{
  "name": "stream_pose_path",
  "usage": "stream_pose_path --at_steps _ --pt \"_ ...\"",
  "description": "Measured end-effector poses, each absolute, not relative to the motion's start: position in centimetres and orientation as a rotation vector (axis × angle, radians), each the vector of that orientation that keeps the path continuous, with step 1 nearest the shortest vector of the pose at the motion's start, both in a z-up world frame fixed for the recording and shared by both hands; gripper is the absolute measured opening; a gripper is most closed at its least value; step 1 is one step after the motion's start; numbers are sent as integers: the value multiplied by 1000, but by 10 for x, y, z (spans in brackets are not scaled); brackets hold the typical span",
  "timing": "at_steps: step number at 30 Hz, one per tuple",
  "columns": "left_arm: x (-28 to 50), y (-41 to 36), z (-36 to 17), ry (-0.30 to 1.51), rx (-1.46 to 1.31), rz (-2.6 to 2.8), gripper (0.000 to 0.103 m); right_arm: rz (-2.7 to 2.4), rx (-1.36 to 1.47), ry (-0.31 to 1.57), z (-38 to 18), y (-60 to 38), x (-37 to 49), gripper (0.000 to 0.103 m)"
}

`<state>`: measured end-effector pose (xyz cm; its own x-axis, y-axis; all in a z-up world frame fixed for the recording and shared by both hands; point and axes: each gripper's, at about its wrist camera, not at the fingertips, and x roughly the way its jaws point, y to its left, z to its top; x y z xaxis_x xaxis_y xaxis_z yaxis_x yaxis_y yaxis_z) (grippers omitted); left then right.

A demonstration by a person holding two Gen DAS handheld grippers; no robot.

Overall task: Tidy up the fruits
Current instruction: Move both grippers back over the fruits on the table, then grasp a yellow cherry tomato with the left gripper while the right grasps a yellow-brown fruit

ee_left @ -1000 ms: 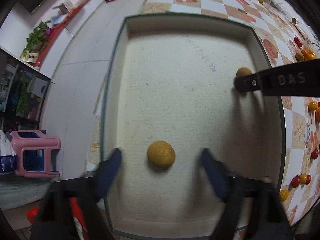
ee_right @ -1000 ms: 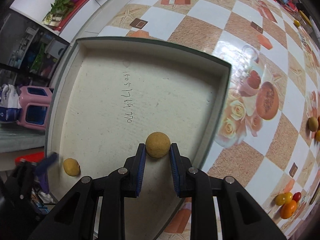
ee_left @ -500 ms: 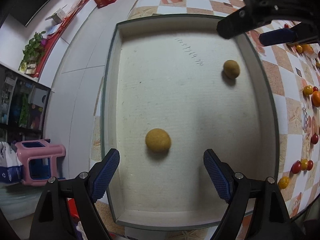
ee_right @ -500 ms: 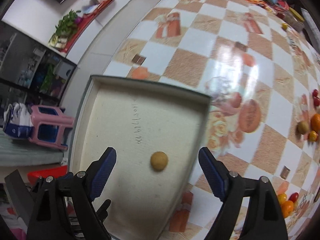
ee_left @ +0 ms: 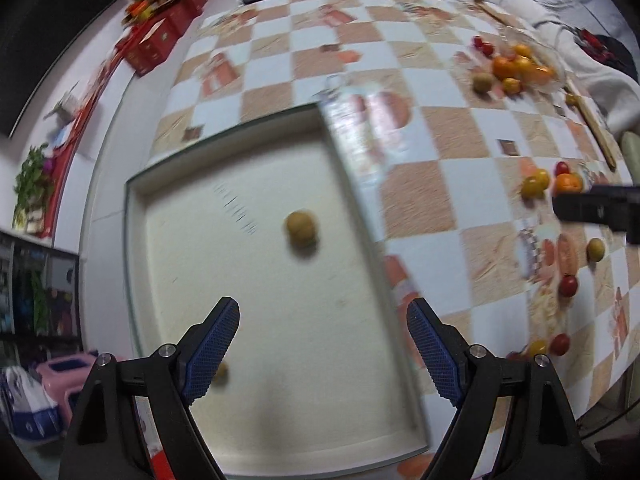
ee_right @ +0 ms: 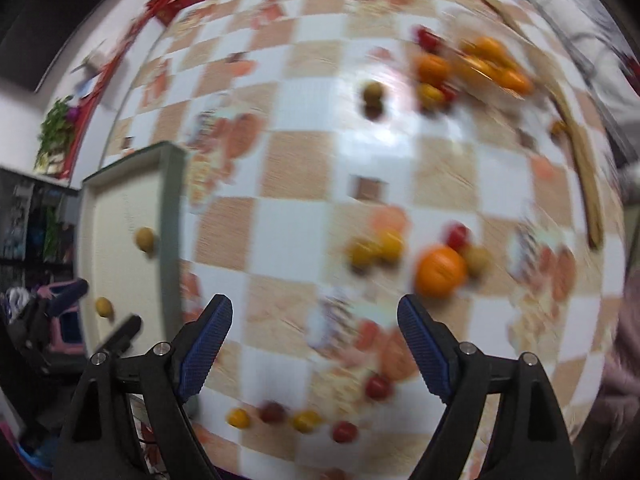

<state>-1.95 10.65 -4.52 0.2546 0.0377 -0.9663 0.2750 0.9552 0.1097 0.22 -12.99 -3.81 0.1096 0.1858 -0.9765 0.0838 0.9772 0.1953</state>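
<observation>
A shallow cream tray [ee_left: 168,168] lies on the checked tablecloth. Two small tan round fruits rest in it: one [ee_left: 302,228] near the middle, the other [ee_left: 221,371] half hidden behind my left finger. My left gripper [ee_left: 322,350] hangs open above the tray's near half, empty. My right gripper [ee_right: 310,344] is open and empty over bare cloth to the right of the tray [ee_right: 170,200], short of an orange [ee_right: 440,270] and yellow and red small fruits [ee_right: 376,250]. Both tan fruits [ee_right: 144,239] [ee_right: 103,307] show in the right wrist view. The right wrist picture is blurred.
More oranges and small fruits [ee_left: 516,68] lie at the far right of the table, cherry tomatoes [ee_right: 306,420] along its near edge. A wooden stick [ee_right: 588,184] lies far right. Red boxes [ee_left: 160,36] stand beyond the table, a pink stool [ee_left: 64,372] below it.
My right gripper opened, left its tan fruit in the tray and swung right over the cloth. My left gripper drew away from the other tan fruit, staying open.
</observation>
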Motion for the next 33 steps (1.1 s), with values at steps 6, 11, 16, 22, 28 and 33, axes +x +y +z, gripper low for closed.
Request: stream_pose_path --at_steps 6,11,16,22,28,33 --pt "-7 37 -48 1294 355 -274 87 -85 301 1514 -55 -199 -44 87" --pt "2 -11 -64 1295 417 -349 87 -132 313 1527 -63 -228 -65 87" --pt "11 -44 -78 1285 448 -396 87 -130 276 1528 -71 -236 -72 87" --pt "24 -70 -89 1280 455 -418 87 -71 217 1536 -84 -230 -70 72" --pt "33 -84 -98 1289 451 -412 86 -21 202 1538 -94 -218 -64 70" --pt "36 -90 -103 1302 453 -424 76 -6 142 1525 -97 -201 -60 63"
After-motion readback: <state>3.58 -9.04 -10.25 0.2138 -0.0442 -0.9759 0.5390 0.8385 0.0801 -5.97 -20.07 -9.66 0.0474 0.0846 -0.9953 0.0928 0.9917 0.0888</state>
